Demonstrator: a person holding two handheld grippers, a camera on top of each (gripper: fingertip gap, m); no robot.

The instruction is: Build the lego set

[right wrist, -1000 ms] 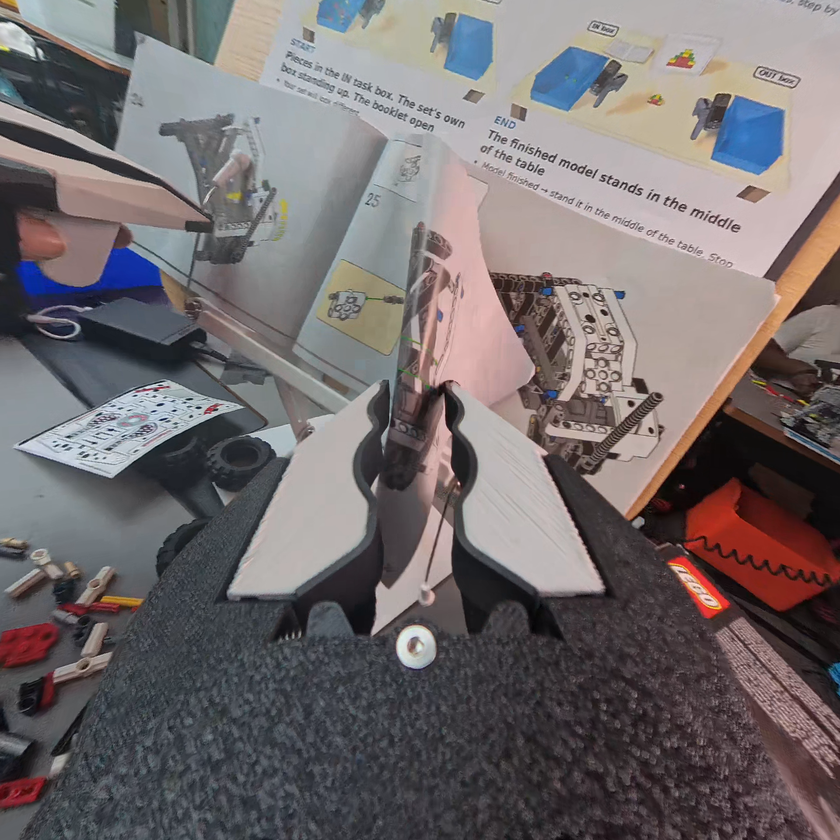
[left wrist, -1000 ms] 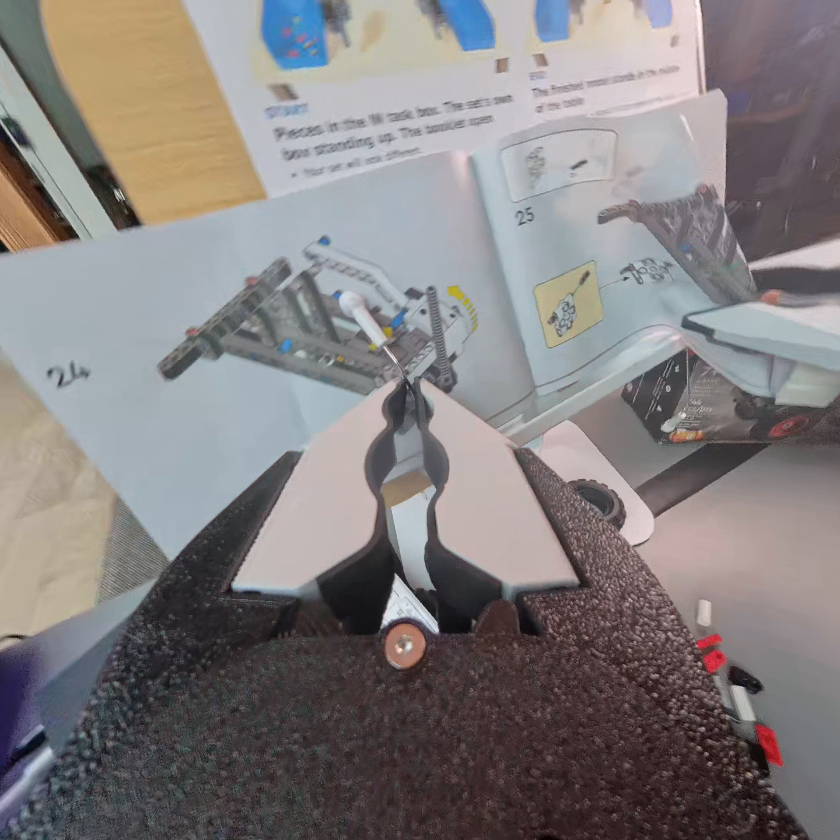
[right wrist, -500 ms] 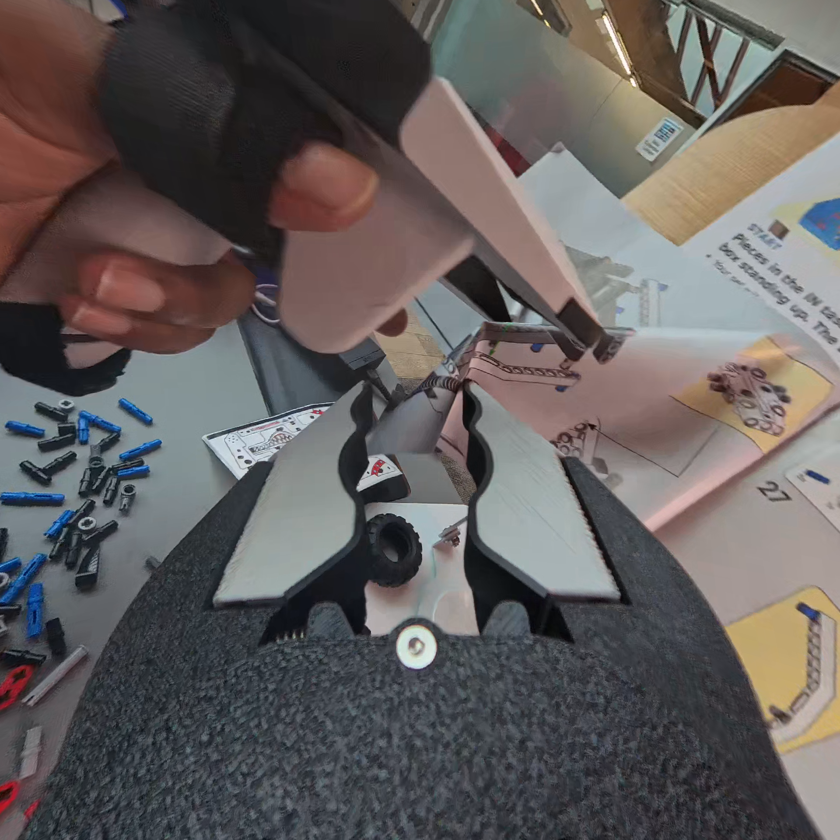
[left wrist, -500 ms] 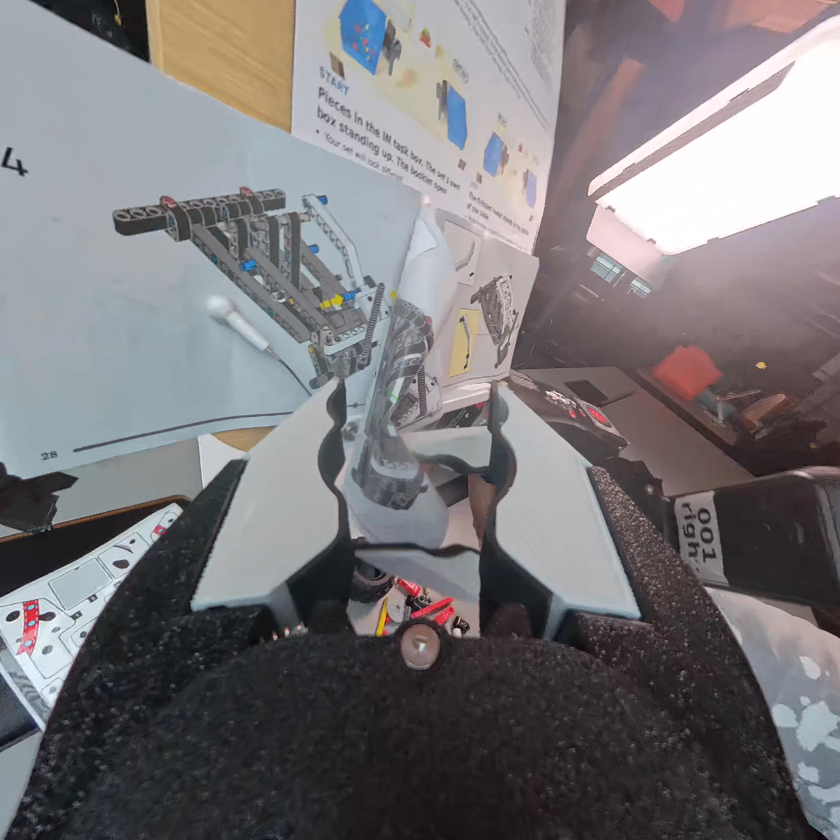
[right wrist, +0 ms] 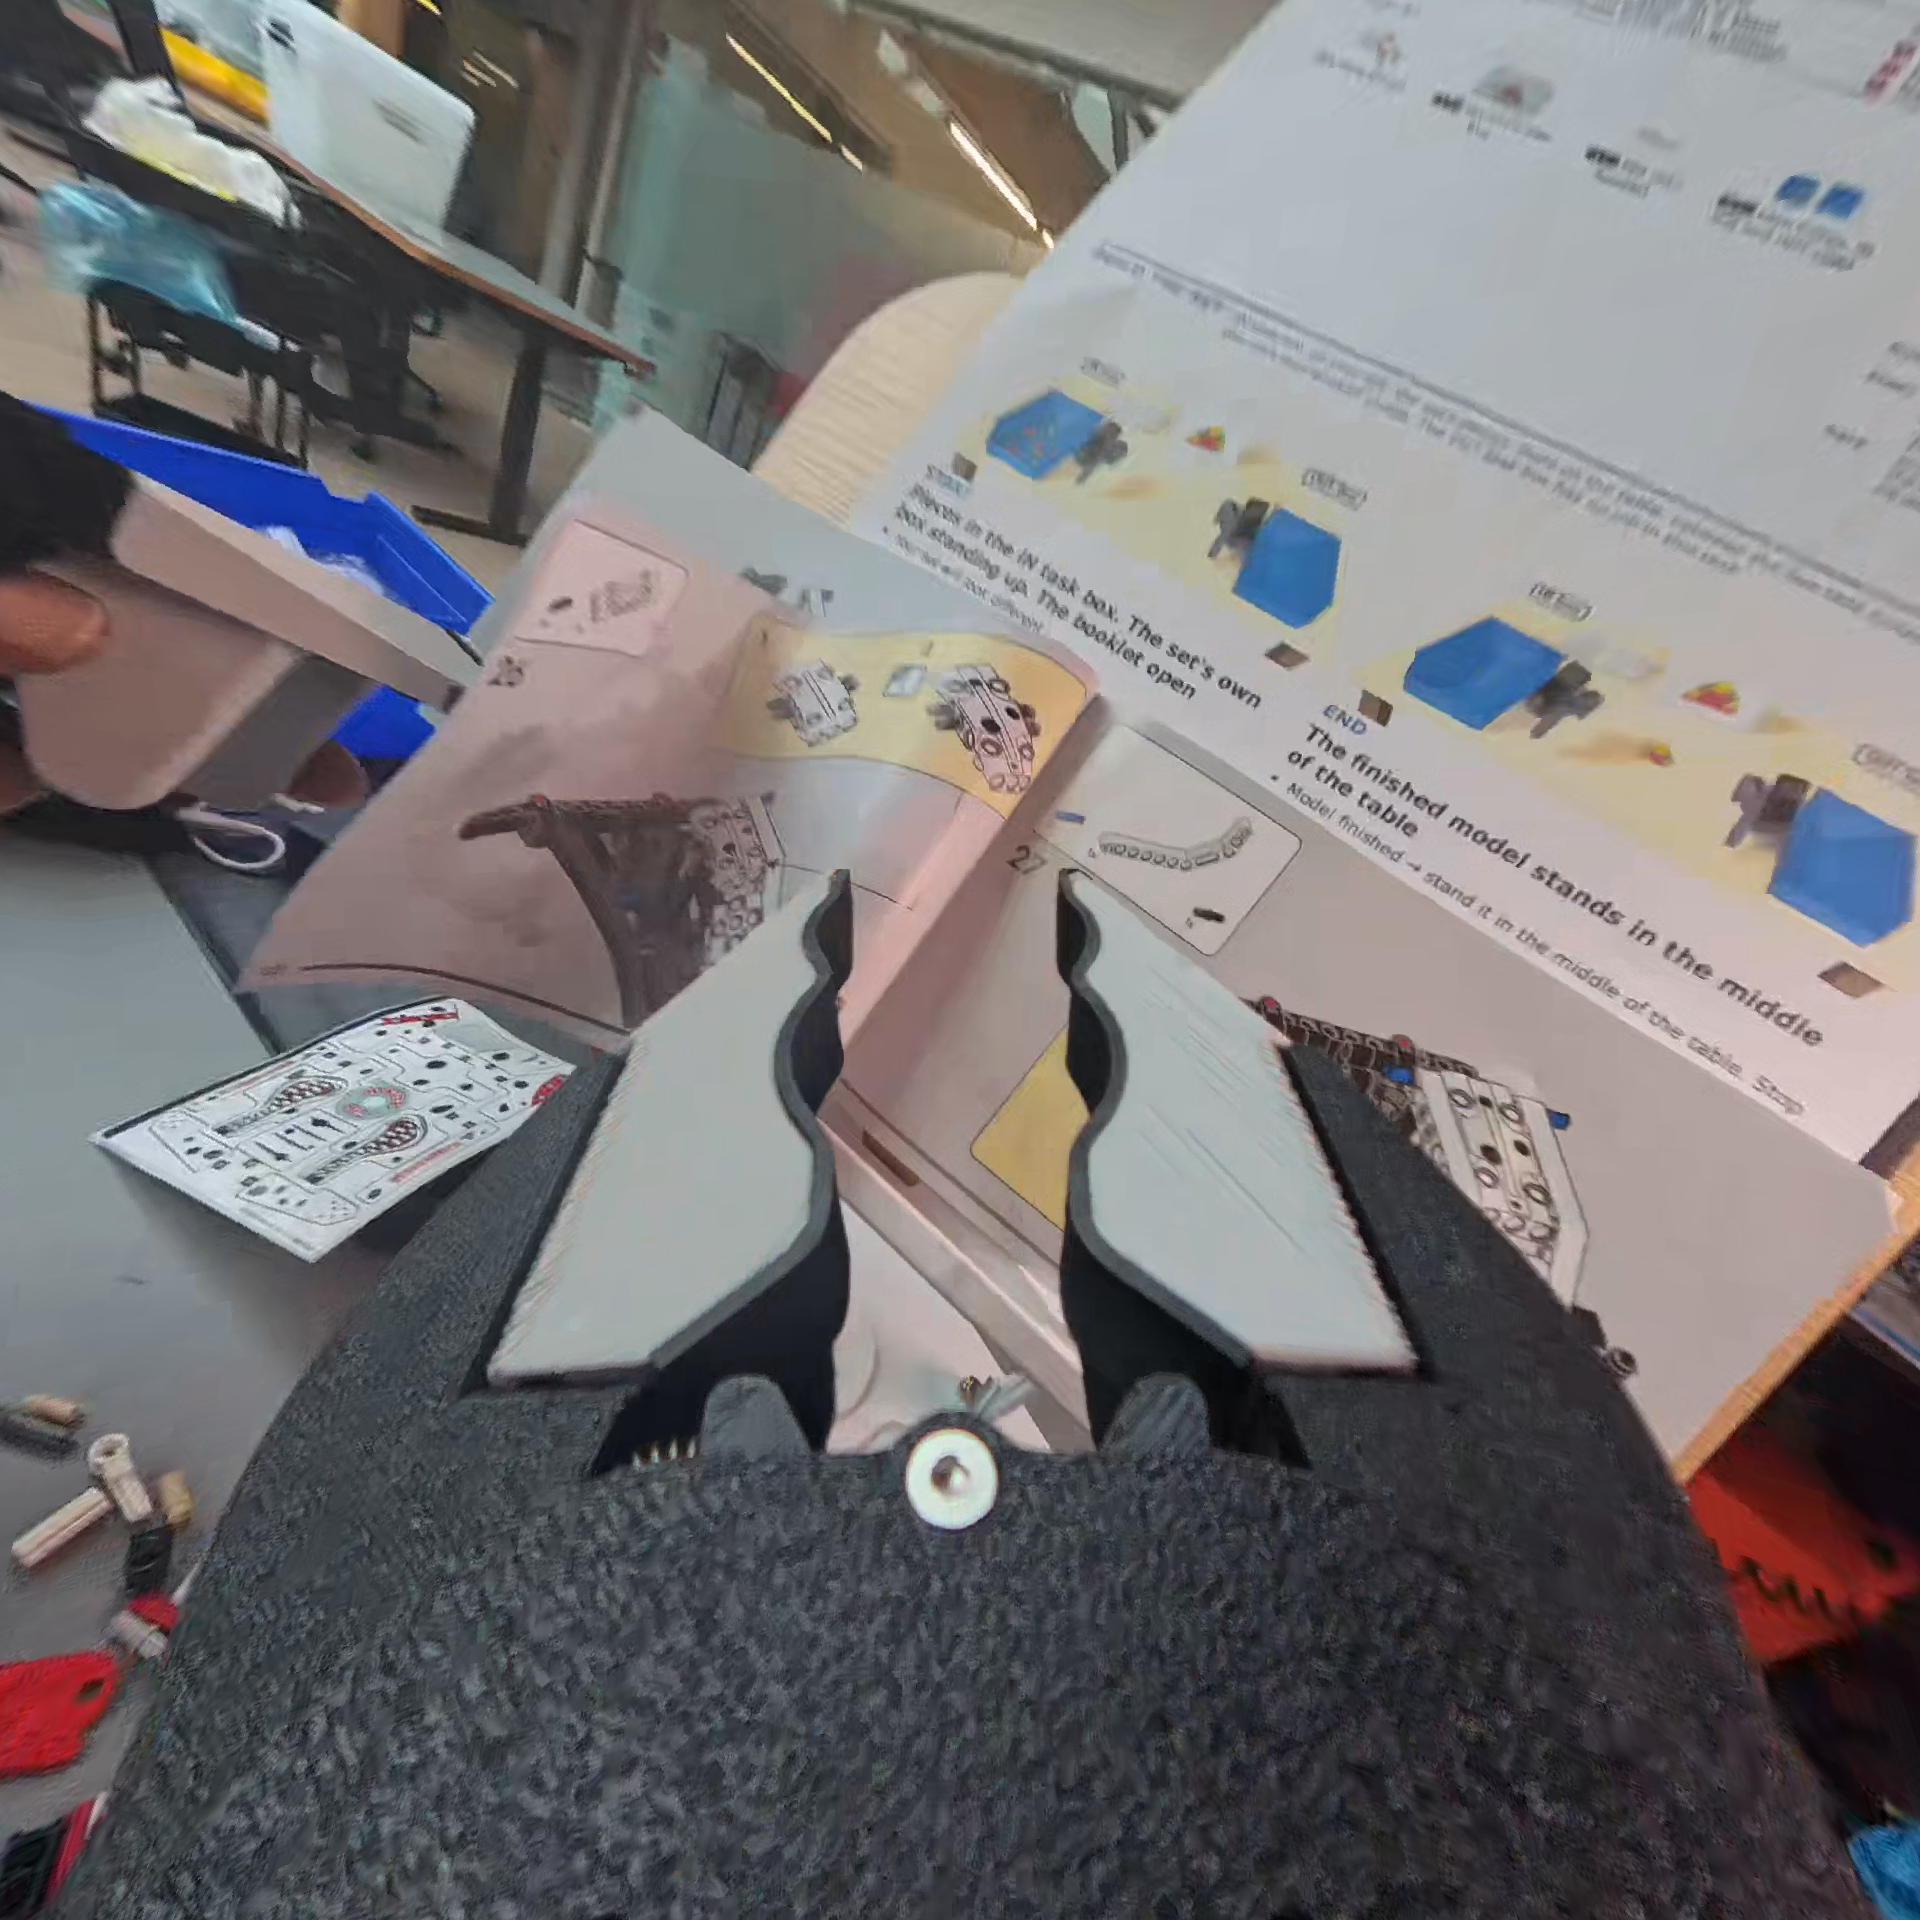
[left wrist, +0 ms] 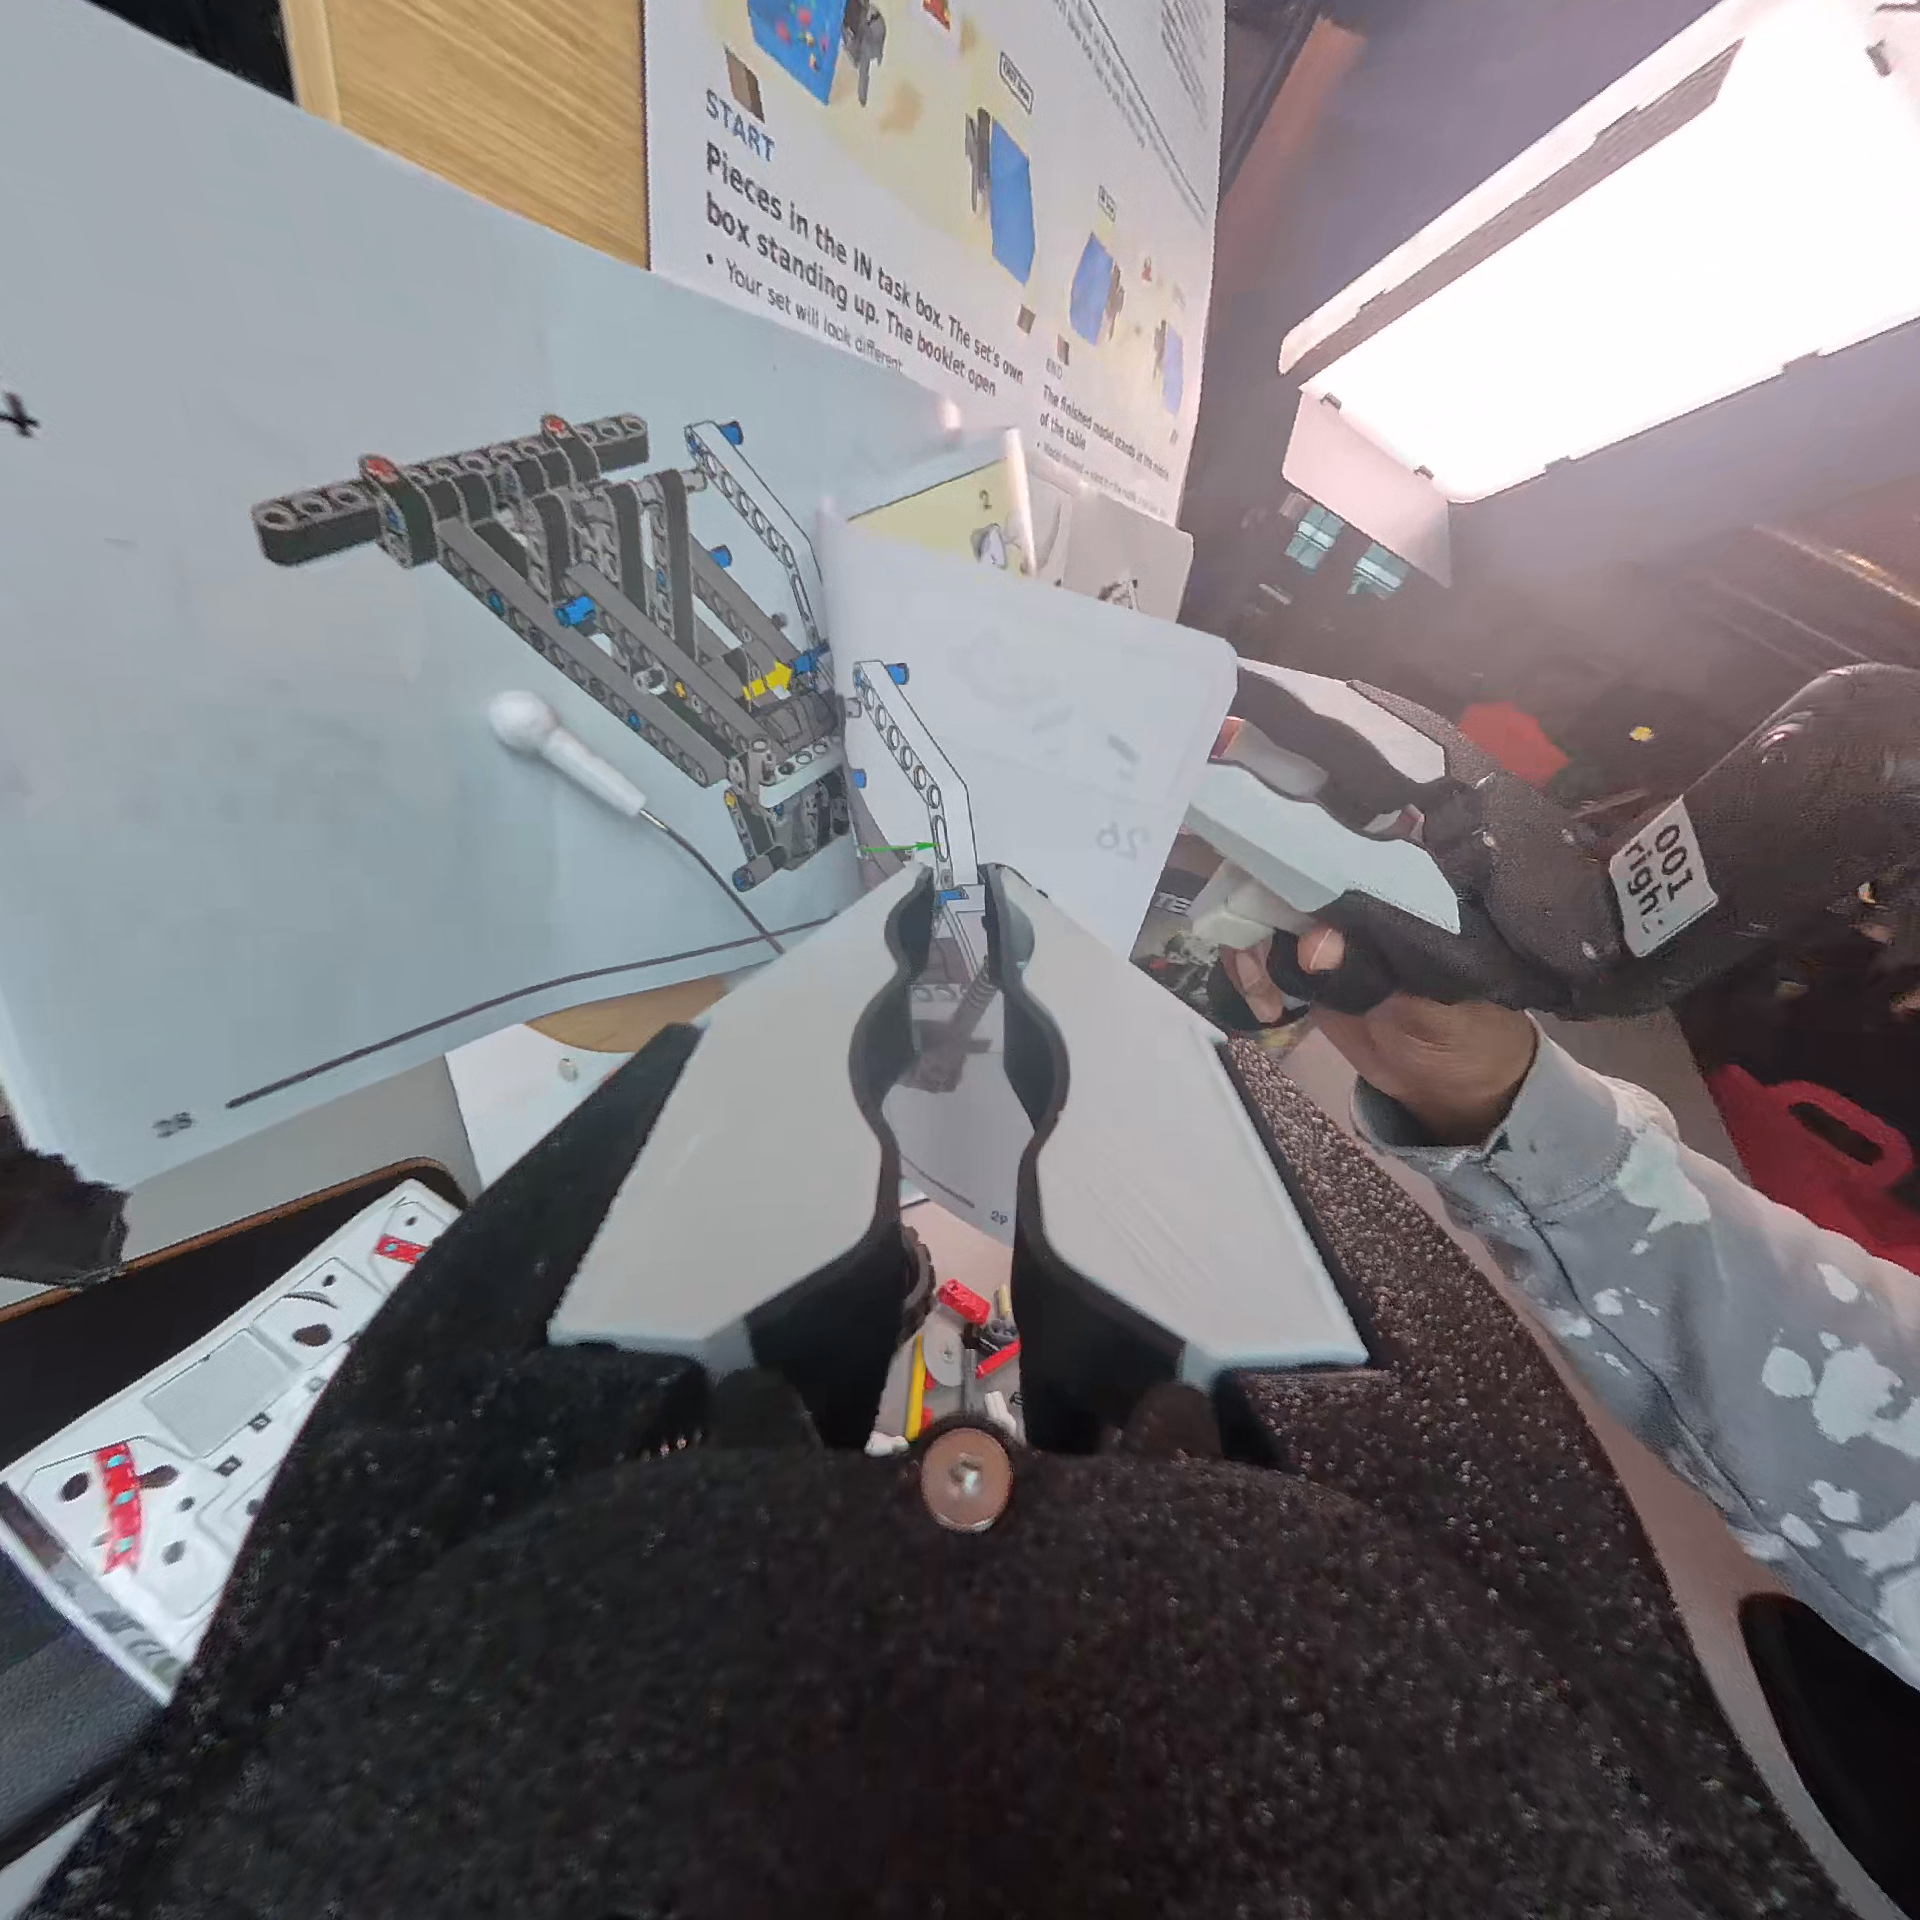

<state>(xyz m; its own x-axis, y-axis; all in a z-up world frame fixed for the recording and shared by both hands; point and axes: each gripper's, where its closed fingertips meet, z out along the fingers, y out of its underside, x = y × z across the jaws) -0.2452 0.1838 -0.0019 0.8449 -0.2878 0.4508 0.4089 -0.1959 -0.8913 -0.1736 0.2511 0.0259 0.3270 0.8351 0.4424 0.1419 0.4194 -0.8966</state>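
The instruction booklet [left wrist: 312, 779] stands open on a stand at the back of the grey table. My left gripper [left wrist: 956, 883] is shut on the lower edge of a loose page [left wrist: 1039, 707] that stands up from the spine. My right gripper [right wrist: 956, 894] is open and empty in front of the booklet's open pages [right wrist: 644, 790]. It also shows in the left wrist view [left wrist: 1221, 753], held by a gloved hand just right of the raised page. A finger [right wrist: 229, 675] of my left gripper shows at the left edge of the right wrist view.
A printed poster [right wrist: 1455, 520] stands behind the booklet. A sticker sheet [right wrist: 332, 1122] lies on the table left of the booklet. Loose tan, black and red pieces [right wrist: 94, 1496] lie at the lower left. A blue bin [right wrist: 291, 509] is behind. A white earbud on a wire [left wrist: 561, 743] hangs over the left page.
My right gripper has let go of the page, opened and drawn back. My left gripper has closed on that page, which has swung leftward.
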